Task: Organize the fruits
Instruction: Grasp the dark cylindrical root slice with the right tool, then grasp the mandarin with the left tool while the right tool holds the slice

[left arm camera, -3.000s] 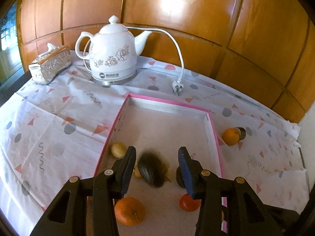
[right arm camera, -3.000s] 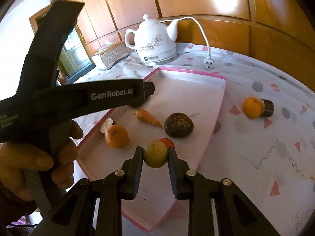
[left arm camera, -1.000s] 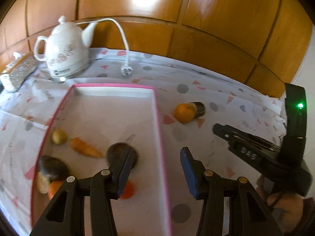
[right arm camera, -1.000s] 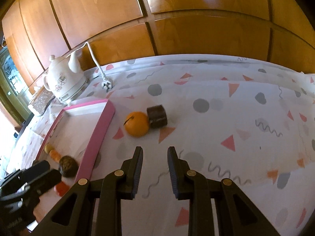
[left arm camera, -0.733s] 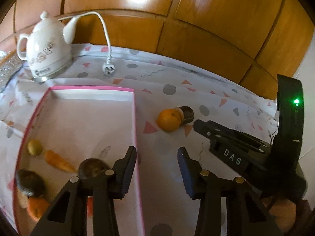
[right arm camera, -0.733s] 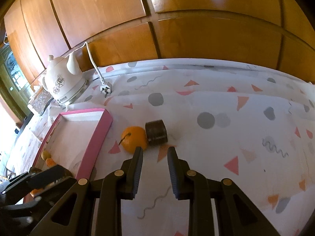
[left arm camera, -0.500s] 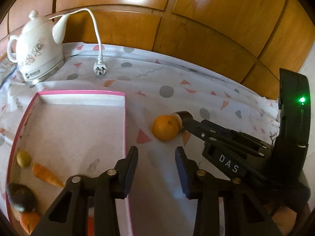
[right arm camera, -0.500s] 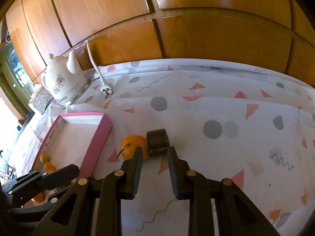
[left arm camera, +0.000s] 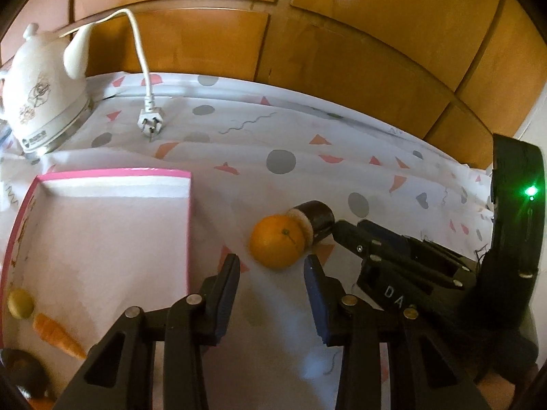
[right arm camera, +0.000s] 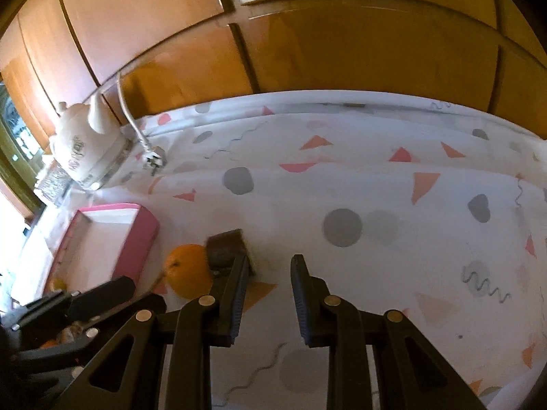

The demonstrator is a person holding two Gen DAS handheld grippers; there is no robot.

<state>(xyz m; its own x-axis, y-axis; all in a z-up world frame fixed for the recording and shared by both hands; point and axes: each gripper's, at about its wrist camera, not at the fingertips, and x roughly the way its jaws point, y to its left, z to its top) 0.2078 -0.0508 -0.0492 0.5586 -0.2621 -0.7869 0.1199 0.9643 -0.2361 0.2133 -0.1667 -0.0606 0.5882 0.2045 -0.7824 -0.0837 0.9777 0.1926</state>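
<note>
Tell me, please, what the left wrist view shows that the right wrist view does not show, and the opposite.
Only the left wrist view shows the yellow fruit and the carrot lying in the pink tray, and the green light on the right gripper.

Only the right wrist view shows the silver box beside the kettle.

Both show the orange touching the dark cylinder on the patterned cloth, the tray, the kettle with its plug, and the left gripper, which holds nothing.
</note>
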